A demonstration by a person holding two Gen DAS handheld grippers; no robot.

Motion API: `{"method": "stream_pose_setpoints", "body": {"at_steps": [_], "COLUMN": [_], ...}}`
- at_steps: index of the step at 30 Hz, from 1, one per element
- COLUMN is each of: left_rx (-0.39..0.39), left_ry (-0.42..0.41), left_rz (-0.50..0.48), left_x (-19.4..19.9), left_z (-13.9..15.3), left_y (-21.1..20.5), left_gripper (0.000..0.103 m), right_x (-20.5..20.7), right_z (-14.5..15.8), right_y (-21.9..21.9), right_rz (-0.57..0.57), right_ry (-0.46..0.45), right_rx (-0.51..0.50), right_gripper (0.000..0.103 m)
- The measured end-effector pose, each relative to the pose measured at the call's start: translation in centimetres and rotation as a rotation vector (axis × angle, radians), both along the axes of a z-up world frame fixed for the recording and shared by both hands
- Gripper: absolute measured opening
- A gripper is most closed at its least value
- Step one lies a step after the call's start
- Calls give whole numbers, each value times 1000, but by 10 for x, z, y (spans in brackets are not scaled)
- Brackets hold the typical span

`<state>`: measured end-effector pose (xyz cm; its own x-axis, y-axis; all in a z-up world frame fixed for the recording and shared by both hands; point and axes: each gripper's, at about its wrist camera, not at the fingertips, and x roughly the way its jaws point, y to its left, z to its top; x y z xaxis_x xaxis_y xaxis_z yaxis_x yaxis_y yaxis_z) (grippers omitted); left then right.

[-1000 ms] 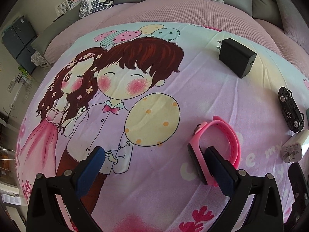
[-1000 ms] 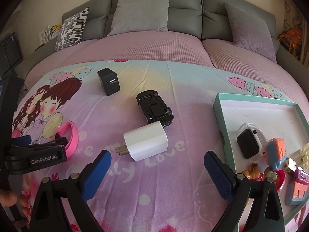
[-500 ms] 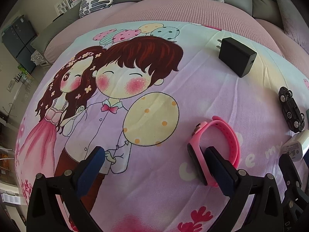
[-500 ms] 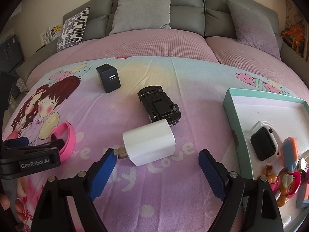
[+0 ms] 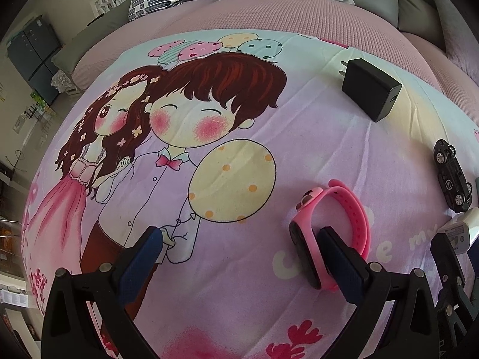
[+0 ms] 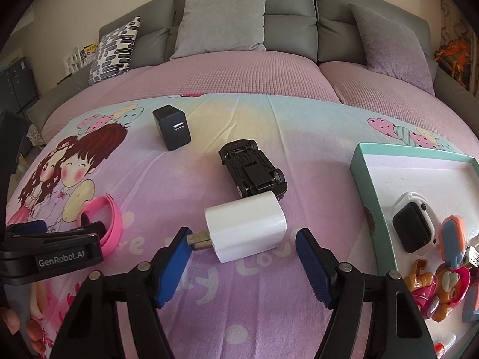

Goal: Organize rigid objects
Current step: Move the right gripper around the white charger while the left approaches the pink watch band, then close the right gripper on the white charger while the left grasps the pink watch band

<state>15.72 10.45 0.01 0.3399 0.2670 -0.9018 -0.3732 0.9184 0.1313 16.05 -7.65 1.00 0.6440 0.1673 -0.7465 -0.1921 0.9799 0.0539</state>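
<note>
While the right gripper (image 6: 242, 257) gapes around the white charger (image 6: 245, 227), pickup is pending: squeeze, carry to the tray (image 6: 363, 179). Left gripper (image 5: 239, 257) agape, probably idle.

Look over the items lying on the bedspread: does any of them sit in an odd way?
Yes. The black toy car lies upside down, wheels and underside up, just behind the white charger. Nothing looks spilled or broken.

The right gripper (image 6: 244, 254) has its jaws spread wide on either side of the white charger (image 6: 247, 227) lying on the cartoon blanket (image 6: 209, 299). An overturned black toy car (image 6: 253, 172) touches the charger's far edge. The teal tray (image 6: 363, 179) holds a smartwatch (image 6: 414, 227).
</note>
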Motion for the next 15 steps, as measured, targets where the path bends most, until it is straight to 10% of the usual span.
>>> {"method": "stream_pose_setpoints", "body": {"at_steps": [15], "left_rx": [-16], "left_ry": [-31], "left_rz": [-81], "left_x": [6], "left_z": [12], "left_y": [-17], "left_gripper": [102], "right_x": [-1], "right_z": [1], "right_y": [-2], "right_rz": [-3], "right_ry": [1], "right_rx": [8], "right_gripper": [64]}}
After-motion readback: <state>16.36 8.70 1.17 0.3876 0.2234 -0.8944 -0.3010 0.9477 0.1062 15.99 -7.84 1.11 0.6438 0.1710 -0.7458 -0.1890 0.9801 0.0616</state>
